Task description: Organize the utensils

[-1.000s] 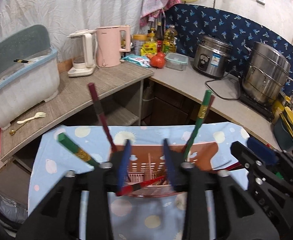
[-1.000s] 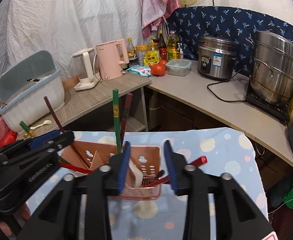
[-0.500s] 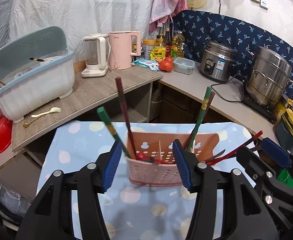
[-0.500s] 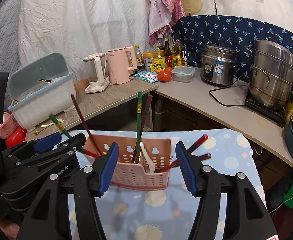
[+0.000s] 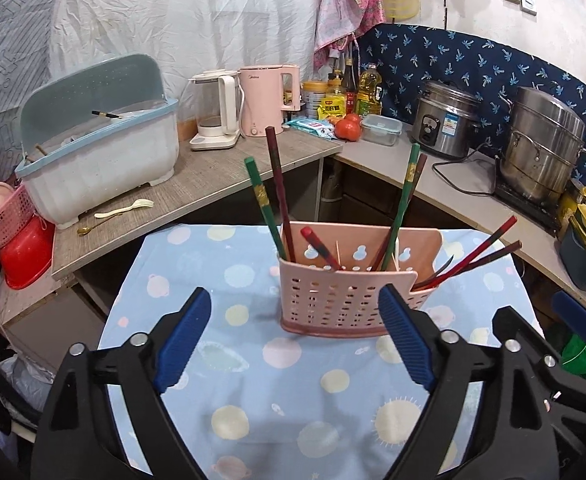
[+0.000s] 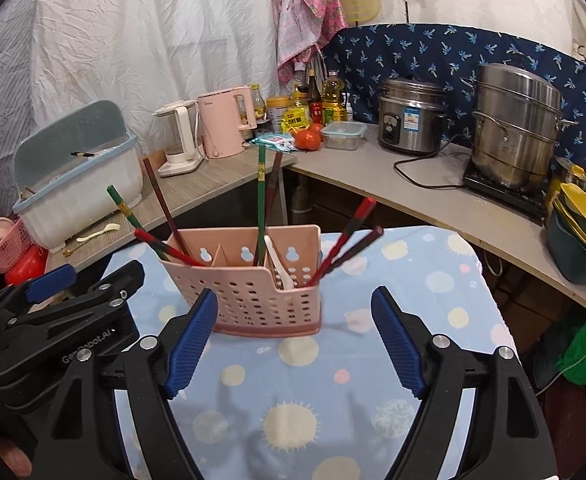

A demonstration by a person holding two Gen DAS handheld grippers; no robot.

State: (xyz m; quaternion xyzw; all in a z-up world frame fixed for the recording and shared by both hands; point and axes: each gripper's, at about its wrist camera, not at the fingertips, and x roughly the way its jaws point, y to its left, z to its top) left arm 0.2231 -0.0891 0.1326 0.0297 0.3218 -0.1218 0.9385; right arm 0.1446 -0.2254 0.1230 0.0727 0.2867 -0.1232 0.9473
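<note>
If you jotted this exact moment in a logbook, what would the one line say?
left gripper: open, empty, jaws just opened | right gripper: open, empty, jaws just opened | pink caddy: upright on dotted cloth, chopsticks inside

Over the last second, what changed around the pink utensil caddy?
Both grippers backed away from the pink caddy toward the cameras, and their jaws have just been opening. The left gripper and right gripper are now wide open, nothing between the pads, clear of the caddy. The caddy still stands upright on the spotted cloth, with the chopsticks still in it.
</note>
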